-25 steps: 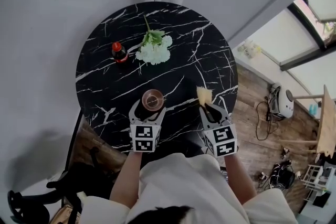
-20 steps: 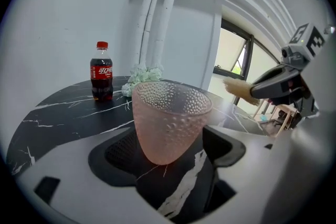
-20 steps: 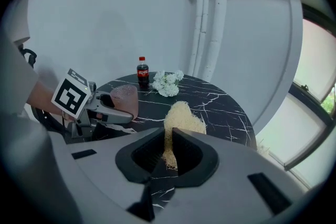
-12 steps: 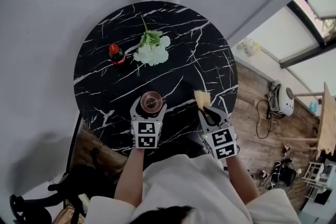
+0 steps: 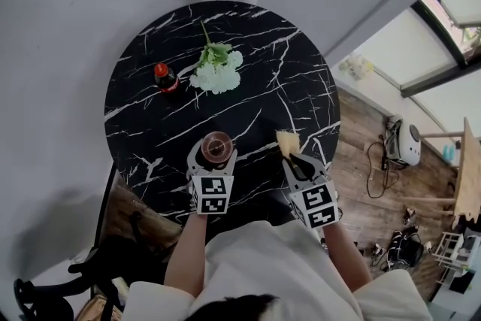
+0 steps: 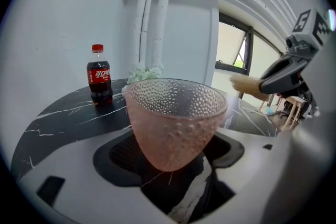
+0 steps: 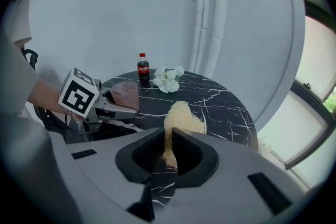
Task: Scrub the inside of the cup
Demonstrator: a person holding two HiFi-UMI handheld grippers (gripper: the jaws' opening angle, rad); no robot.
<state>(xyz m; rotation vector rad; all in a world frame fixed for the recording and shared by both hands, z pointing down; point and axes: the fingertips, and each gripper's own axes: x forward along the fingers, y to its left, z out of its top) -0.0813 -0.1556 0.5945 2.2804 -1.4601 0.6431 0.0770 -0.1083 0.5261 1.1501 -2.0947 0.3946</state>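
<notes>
The left hand-held gripper [image 5: 216,155] has just been closing its wide jaws around the pink cup [image 6: 176,118], which stands on the black marble surface [image 5: 301,79]. Right of the cup, the right hand-held gripper [image 5: 295,156] pinches a straw-coloured scrubber [image 7: 181,118]. Beyond the cup stand a cola bottle [image 5: 166,78] and white flowers [image 5: 218,74].

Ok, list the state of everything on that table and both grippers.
cup: upright, empty, standing on the table
left gripper: jaws wide either side of the cup, just been closing
right gripper: shut on the scrubber
scrubber: clamped, tip sticking out beyond the gripper
cola bottle: upright, capped
flowers: lying flat
</notes>
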